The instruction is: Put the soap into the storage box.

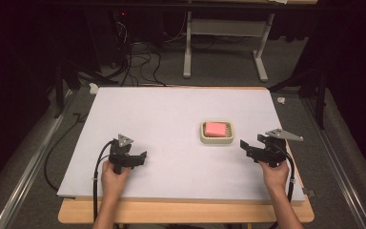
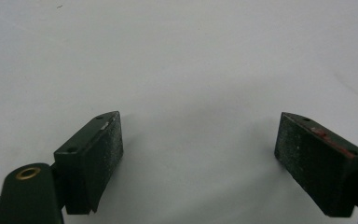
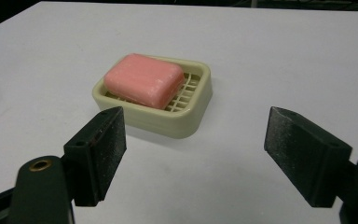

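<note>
Early stage, nothing grasped yet. Pink soap (image 3: 144,79) seated in cream soap dish (image 3: 193,112), right of table (image 1: 138,109) centre. Right gripper (image 3: 193,154) aimed at dish, jaws wide apart, empty. Left gripper (image 2: 198,149) likewise spread, apparently idle. Approach and grasp outstanding.

Pink soap (image 3: 144,80), cream, perhaps yellowish grid-patterned dish (image 3: 193,109), white table (image 1: 171,109).

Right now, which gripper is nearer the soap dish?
The right gripper: its open jaws face the soap dish; the left gripper sits farther off, over bare table.
</note>
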A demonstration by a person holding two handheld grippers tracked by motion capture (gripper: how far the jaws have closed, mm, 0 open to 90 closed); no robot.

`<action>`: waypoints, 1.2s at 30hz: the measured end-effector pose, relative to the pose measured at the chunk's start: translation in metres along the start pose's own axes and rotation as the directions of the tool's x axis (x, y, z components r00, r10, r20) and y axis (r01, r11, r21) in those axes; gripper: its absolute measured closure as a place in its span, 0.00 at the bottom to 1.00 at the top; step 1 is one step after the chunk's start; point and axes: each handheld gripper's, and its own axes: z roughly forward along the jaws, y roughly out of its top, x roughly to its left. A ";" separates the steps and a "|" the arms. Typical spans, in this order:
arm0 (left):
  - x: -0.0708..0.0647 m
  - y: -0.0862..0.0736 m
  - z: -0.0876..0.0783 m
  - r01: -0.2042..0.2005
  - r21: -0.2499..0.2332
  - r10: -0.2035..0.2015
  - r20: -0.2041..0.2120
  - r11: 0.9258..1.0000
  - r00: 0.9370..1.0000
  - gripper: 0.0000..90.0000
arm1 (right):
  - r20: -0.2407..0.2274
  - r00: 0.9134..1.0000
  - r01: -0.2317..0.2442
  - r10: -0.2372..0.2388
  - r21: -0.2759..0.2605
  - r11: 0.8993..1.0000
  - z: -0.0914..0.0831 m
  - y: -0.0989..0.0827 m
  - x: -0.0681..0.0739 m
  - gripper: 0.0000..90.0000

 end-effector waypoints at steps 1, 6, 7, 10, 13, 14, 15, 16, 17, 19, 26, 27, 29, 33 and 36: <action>0.000 0.000 0.000 0.000 0.000 0.000 0.000 1.000 1.000 0.18 | -0.001 1.000 0.000 0.000 0.002 1.000 0.000 -0.002 0.000 0.24; 0.000 0.000 0.000 0.000 0.000 0.000 0.000 1.000 1.000 0.18 | -0.003 1.000 -0.005 0.005 0.005 1.000 0.000 -0.007 0.000 0.24; 0.000 0.000 0.000 0.000 0.000 0.000 0.000 1.000 1.000 0.18 | -0.005 1.000 -0.001 0.001 0.004 1.000 0.000 -0.008 0.000 0.24; 0.000 0.000 0.000 0.000 0.000 0.000 0.000 1.000 1.000 0.18 | -0.012 1.000 -0.004 0.004 0.005 1.000 0.000 -0.010 0.001 0.24; 0.000 0.000 0.000 0.001 0.000 -0.001 0.000 1.000 1.000 0.18 | -0.014 1.000 -0.007 0.007 0.006 1.000 -0.001 -0.012 0.002 0.24; 0.000 0.000 0.000 0.000 0.000 0.000 0.000 1.000 1.000 0.18 | -0.016 1.000 -0.001 0.002 0.008 1.000 -0.001 -0.013 0.002 0.24; 0.000 0.000 0.000 0.000 0.000 0.000 0.000 1.000 1.000 0.18 | -0.016 1.000 -0.001 0.002 0.008 1.000 -0.001 -0.013 0.002 0.24; 0.000 0.000 0.000 0.000 0.000 0.000 0.000 1.000 1.000 0.18 | -0.019 1.000 0.000 0.000 0.010 1.000 0.000 -0.014 0.003 0.24; 0.000 0.000 0.000 0.000 0.001 0.000 0.001 1.000 1.000 0.18 | -0.022 1.000 -0.004 0.004 0.014 1.000 0.000 -0.015 0.003 0.24; 0.000 0.000 0.000 0.000 0.000 0.000 0.000 1.000 1.000 0.18 | -0.022 1.000 -0.003 0.003 0.016 1.000 0.000 -0.017 0.003 0.24; 0.000 0.000 0.000 0.001 0.000 -0.001 0.000 1.000 1.000 0.18 | -0.028 1.000 0.003 -0.002 0.031 1.000 0.002 -0.024 0.004 0.24; 0.000 0.000 0.000 0.000 0.000 0.000 0.000 1.000 1.000 0.18 | -0.029 1.000 0.001 0.000 0.035 0.999 0.002 -0.025 0.005 0.24; 0.000 0.000 0.000 0.001 0.000 -0.001 0.000 1.000 1.000 0.18 | -0.030 1.000 0.003 -0.001 0.041 0.999 0.004 -0.028 0.005 0.24; 0.000 0.000 0.000 0.001 0.000 -0.001 0.000 1.000 1.000 0.18 | -0.034 0.999 -0.003 0.004 0.045 0.999 0.005 -0.031 0.005 0.25; 0.000 0.000 0.000 0.001 0.000 -0.001 0.000 1.000 1.000 0.18 | -0.032 0.999 0.002 0.000 0.050 0.999 0.007 -0.033 0.006 0.25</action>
